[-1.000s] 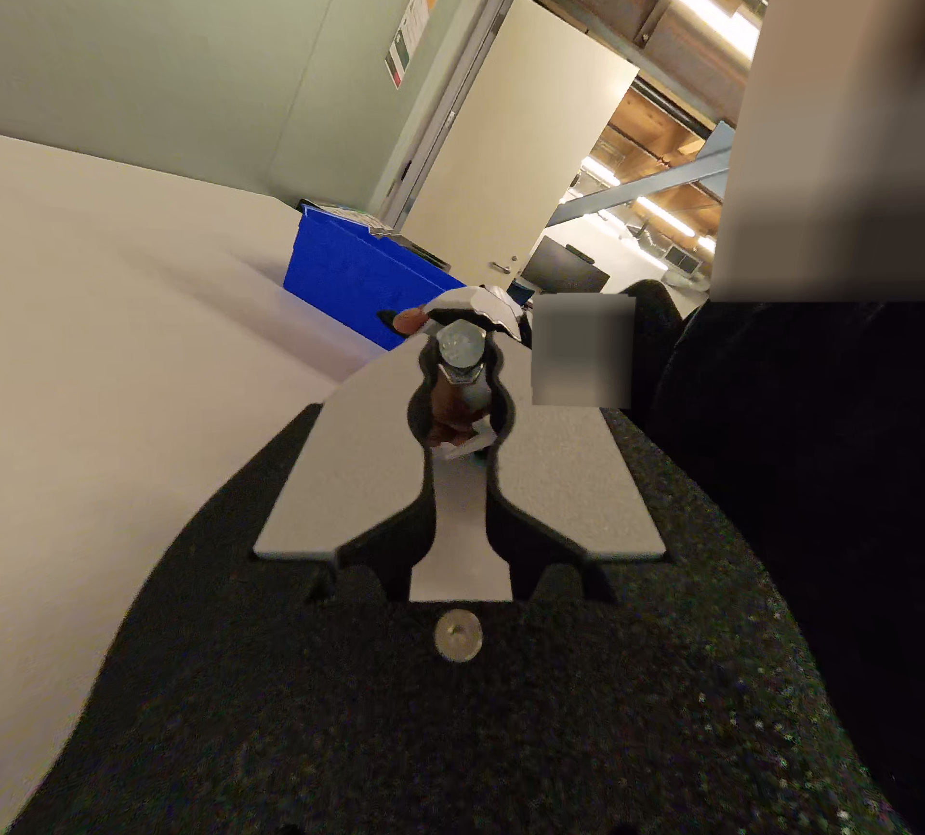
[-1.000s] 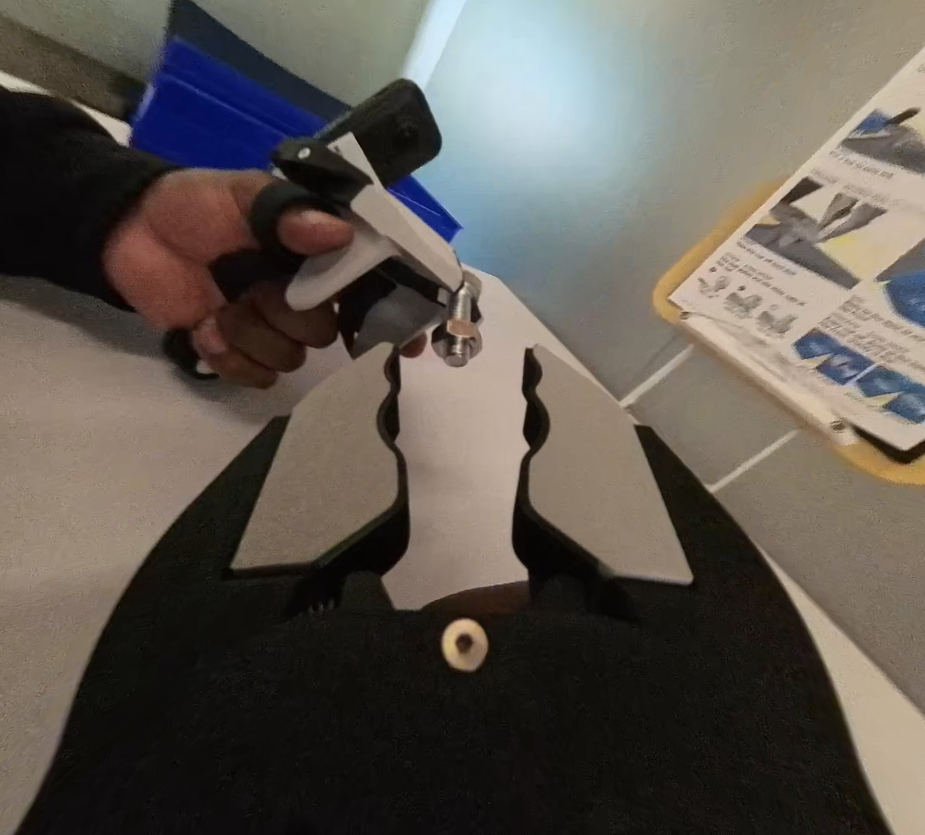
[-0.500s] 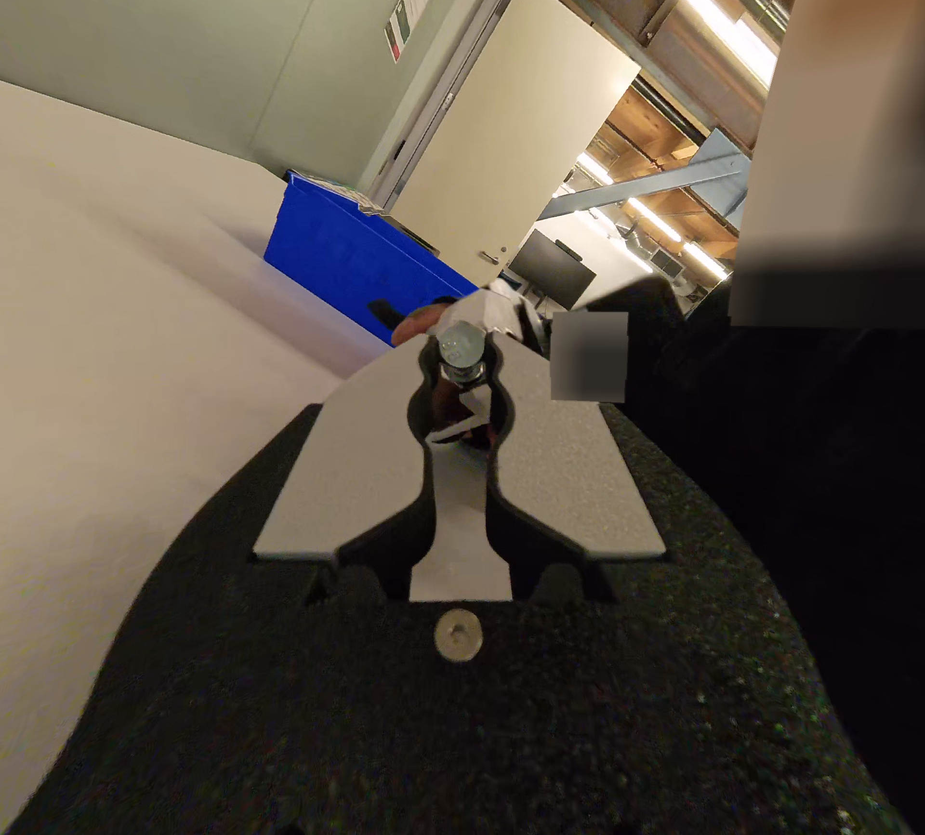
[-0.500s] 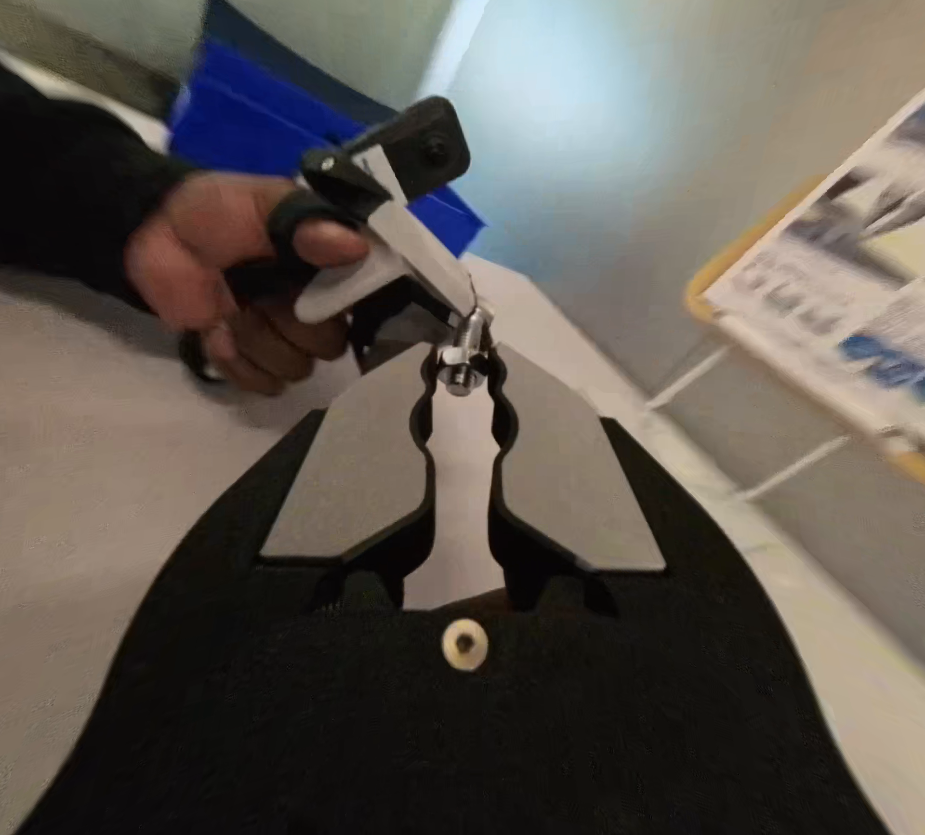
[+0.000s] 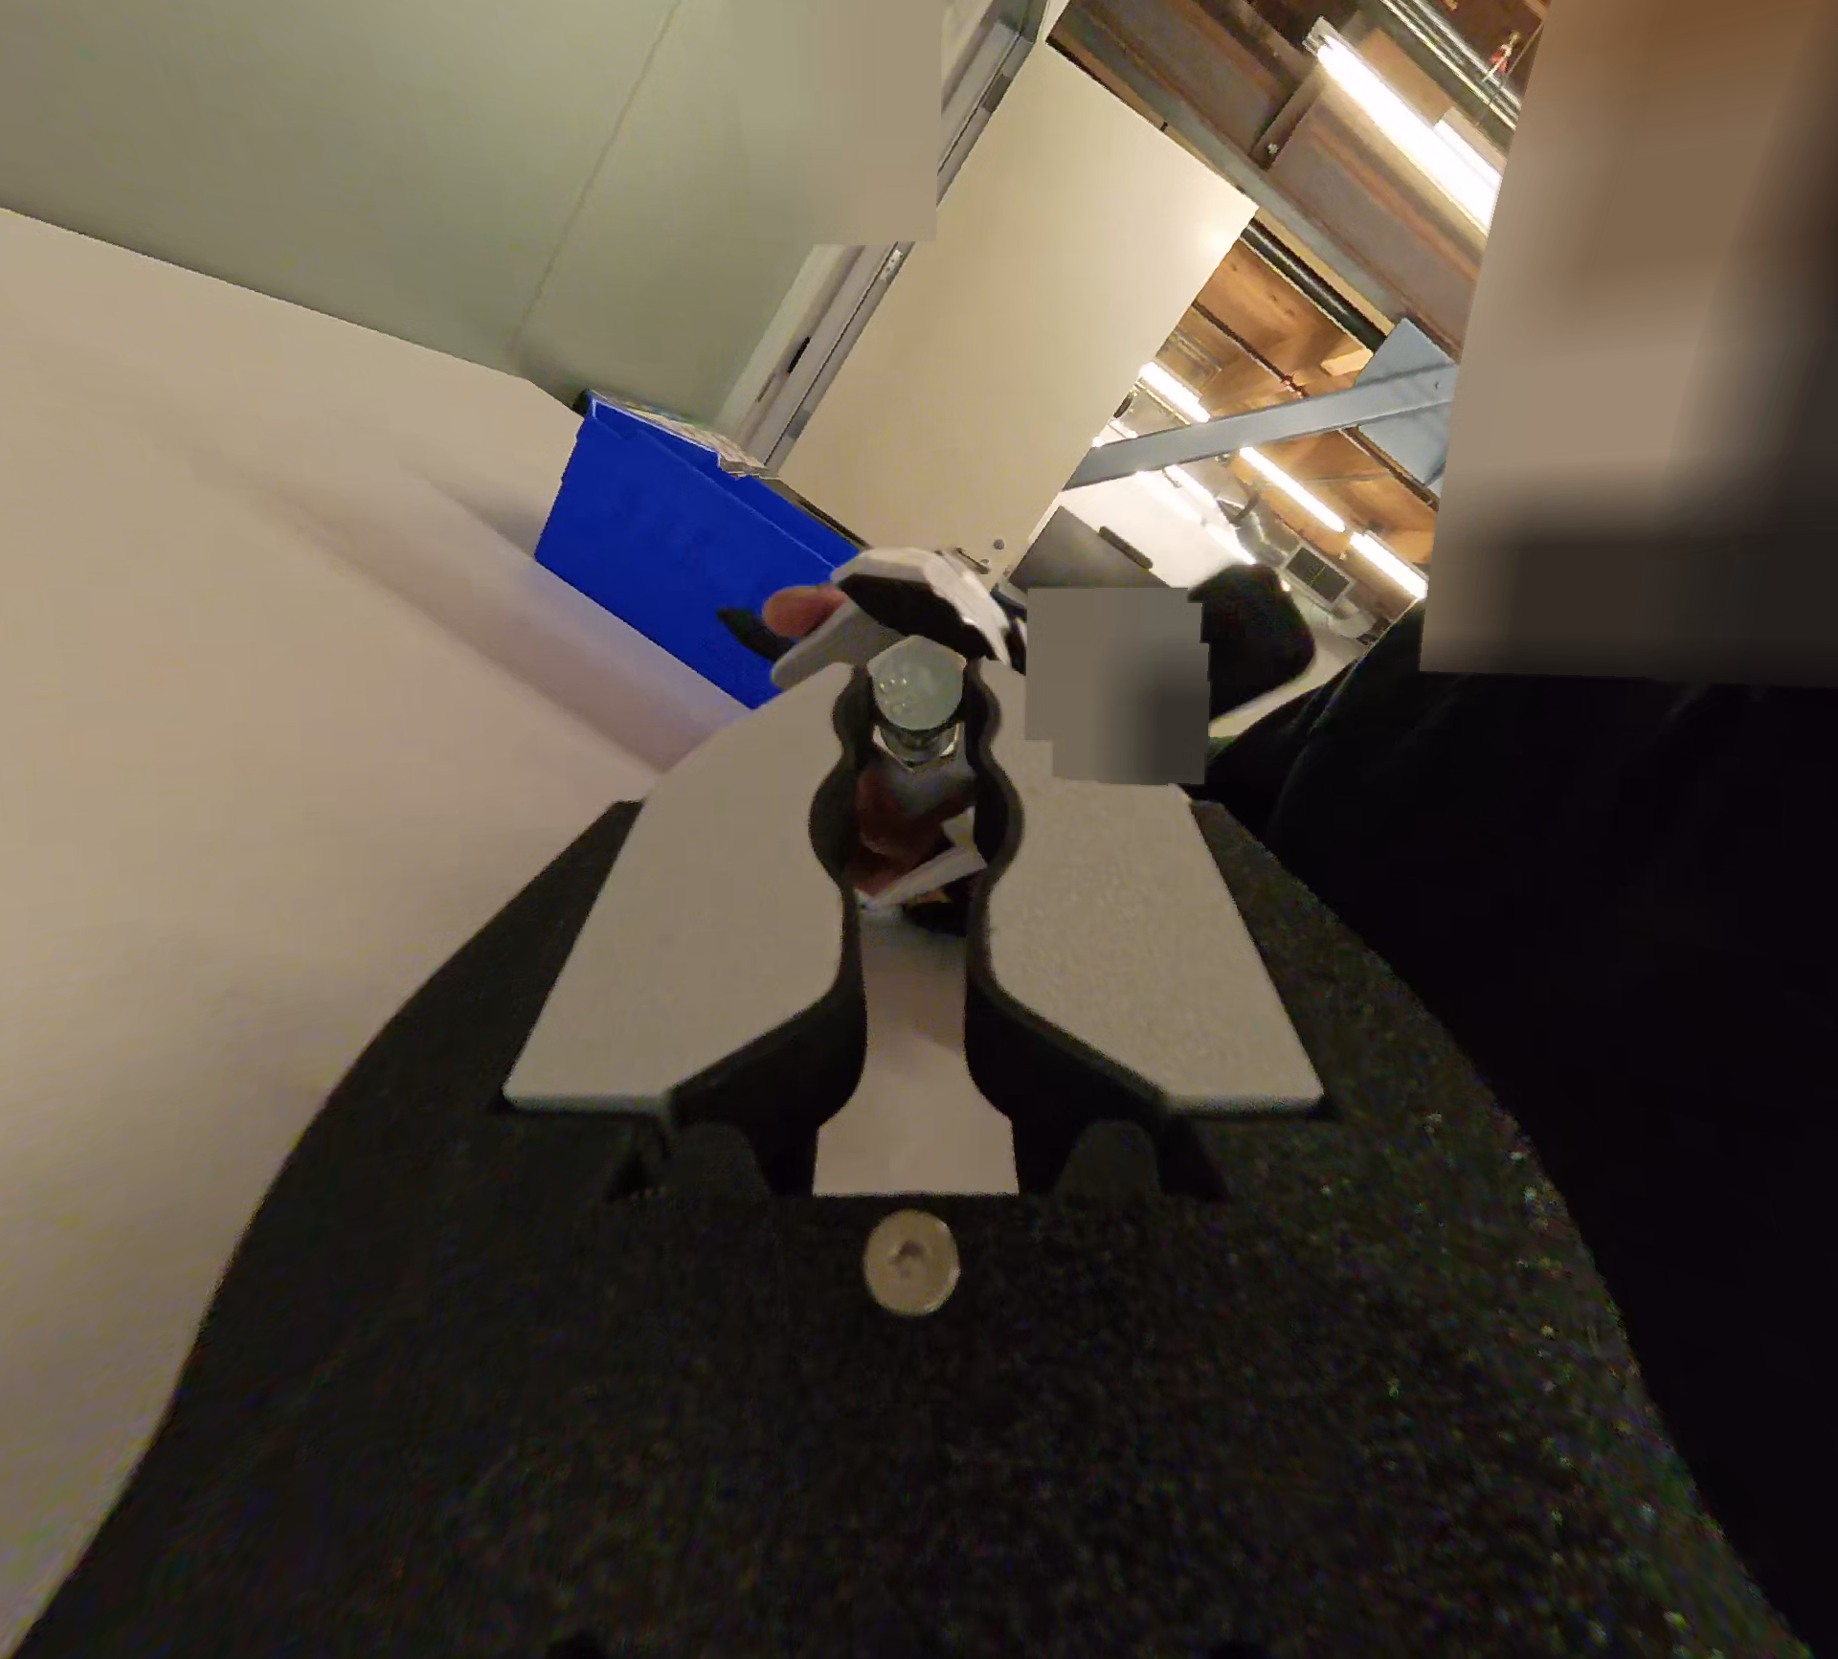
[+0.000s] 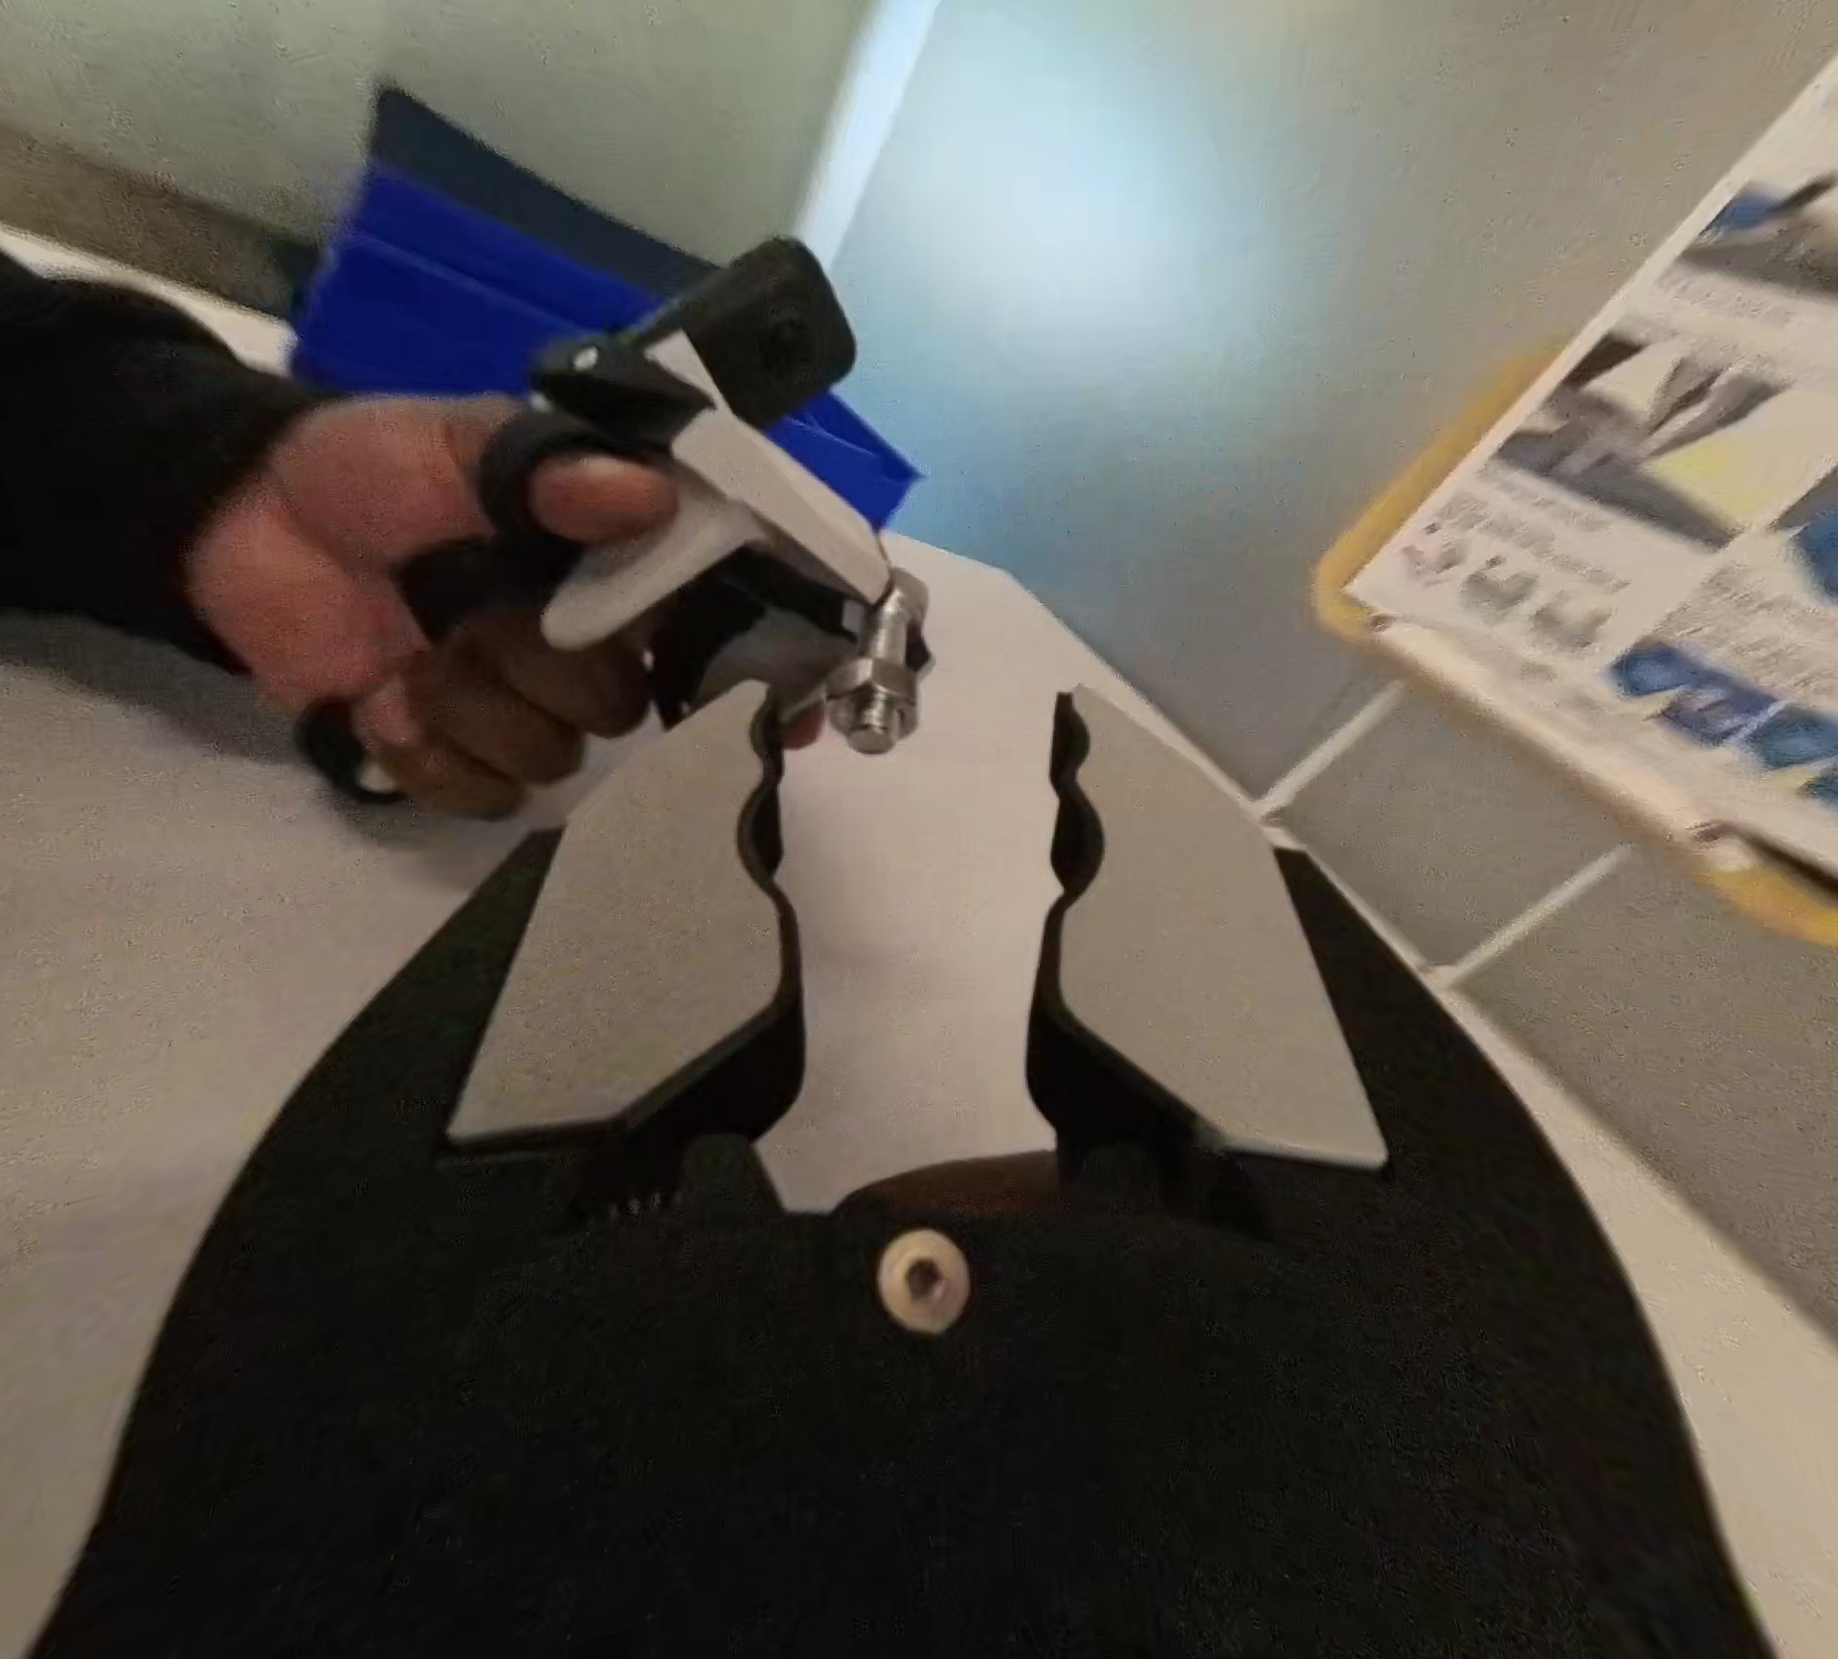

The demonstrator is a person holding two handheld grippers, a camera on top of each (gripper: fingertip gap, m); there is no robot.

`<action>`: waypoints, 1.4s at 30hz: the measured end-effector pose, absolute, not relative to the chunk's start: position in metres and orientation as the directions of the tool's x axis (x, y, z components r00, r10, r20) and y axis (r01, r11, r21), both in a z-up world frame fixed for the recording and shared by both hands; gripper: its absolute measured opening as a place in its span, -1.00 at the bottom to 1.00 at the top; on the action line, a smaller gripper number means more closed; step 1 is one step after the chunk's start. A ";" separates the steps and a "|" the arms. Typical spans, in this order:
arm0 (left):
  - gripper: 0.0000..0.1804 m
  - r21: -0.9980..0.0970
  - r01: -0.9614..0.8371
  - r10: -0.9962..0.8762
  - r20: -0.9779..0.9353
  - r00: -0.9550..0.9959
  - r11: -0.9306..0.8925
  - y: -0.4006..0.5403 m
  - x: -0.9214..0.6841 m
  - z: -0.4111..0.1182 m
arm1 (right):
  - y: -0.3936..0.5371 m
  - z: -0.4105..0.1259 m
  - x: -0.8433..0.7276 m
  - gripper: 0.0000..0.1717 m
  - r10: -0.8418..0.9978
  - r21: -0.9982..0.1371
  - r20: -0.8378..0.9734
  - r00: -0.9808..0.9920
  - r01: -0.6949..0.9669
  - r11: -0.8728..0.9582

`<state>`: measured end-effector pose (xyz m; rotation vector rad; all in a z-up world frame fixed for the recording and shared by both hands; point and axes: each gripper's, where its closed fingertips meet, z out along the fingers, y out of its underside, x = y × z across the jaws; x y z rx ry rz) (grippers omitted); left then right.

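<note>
Gripping: left gripper (image 5: pixel 917 716) has its jaws clamped on a silver bolt (image 5: pixel 915 684); pads press both sides of the shank just under the round head.
Bolt place: up off the white table (image 5: pixel 249 716), at the left gripper's tips; in the right wrist view the bolt (image 6: pixel 880 666) points its threaded end down and right.
Nut: silver hex nut (image 6: pixel 875 678) sits on the thread, near the free end; a short bit of thread shows past it.
Right gripper: right gripper (image 6: pixel 915 721) has its jaws wide apart, nothing between them; the bolt end hangs just beyond the left fingertip (image 6: pixel 736 726), not touching as far as I can tell.
Handling (judgement): steel, stiff, small, heavy for its size; smooth and likely slippery on flat pads, not fragile. The nut may spin on the thread.
Where to hold (judgement): nut flats or the bare threaded end give the best bite; the shank under the head is already taken.
Hand: a person's hand (image 6: pixel 378 597) in a dark sleeve holds the left gripper's handle, left of centre.
Around: blue bin (image 5: pixel 676 537) far on the table by the wall; printed sheet on a yellow board (image 6: pixel 1631 537) at far right, blurred.
</note>
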<state>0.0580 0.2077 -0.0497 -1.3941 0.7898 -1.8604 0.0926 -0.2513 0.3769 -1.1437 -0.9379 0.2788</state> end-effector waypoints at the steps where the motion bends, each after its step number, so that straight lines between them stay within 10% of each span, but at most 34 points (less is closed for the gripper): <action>1: -0.81 -0.786 0.157 -0.798 0.567 -0.203 -0.598 0.208 0.058 -0.050 | -0.252 0.376 0.091 -0.39 0.564 -0.817 0.569 0.599 0.328 0.475; 7: -0.81 -0.773 0.148 -0.783 0.582 -0.220 -0.617 0.204 0.061 -0.050 | -0.259 0.377 0.086 -0.78 0.469 -0.735 0.670 0.575 0.429 0.525; 11: -0.82 -0.775 0.154 -0.786 0.577 -0.224 -0.613 0.206 0.060 -0.049 | -0.260 0.379 0.081 -0.78 0.863 -1.000 0.027 0.504 0.002 0.029; 15: -0.81 -0.797 0.162 -0.809 0.546 -0.217 -0.582 0.204 0.060 -0.048 | -0.262 0.392 0.088 -0.74 0.874 -0.872 -0.449 0.187 -0.306 -0.382; 20: -0.82 -0.770 0.197 -0.793 0.576 -0.197 -0.608 0.211 0.057 -0.047 | -0.255 0.385 0.092 -0.40 0.836 -0.991 0.095 0.540 -0.029 0.131; 25: -0.81 -0.739 0.205 -0.767 0.607 -0.207 -0.641 0.211 0.059 -0.047 | -0.258 0.381 0.086 -0.38 0.524 -0.796 0.597 0.607 0.373 0.476; 29: -0.81 -0.742 0.189 -0.765 0.609 -0.210 -0.643 0.207 0.063 -0.048 | -0.263 0.383 0.084 -0.77 0.443 -0.733 0.670 0.595 0.439 0.519; 34: -0.81 -0.738 0.199 -0.763 0.611 -0.211 -0.645 0.209 0.061 -0.048 | -0.264 0.382 0.079 -0.78 0.844 -1.000 0.026 0.536 0.019 0.019; 37: -0.81 -0.752 0.201 -0.777 0.590 -0.221 -0.628 0.208 0.061 -0.046 | -0.268 0.386 0.079 -0.78 0.824 -0.838 -0.533 0.192 -0.253 -0.484; 42: -0.81 -0.755 0.204 -0.781 0.589 -0.207 -0.624 0.208 0.061 -0.047 | -0.266 0.389 0.082 -0.48 0.848 -0.848 -0.499 0.180 -0.303 -0.435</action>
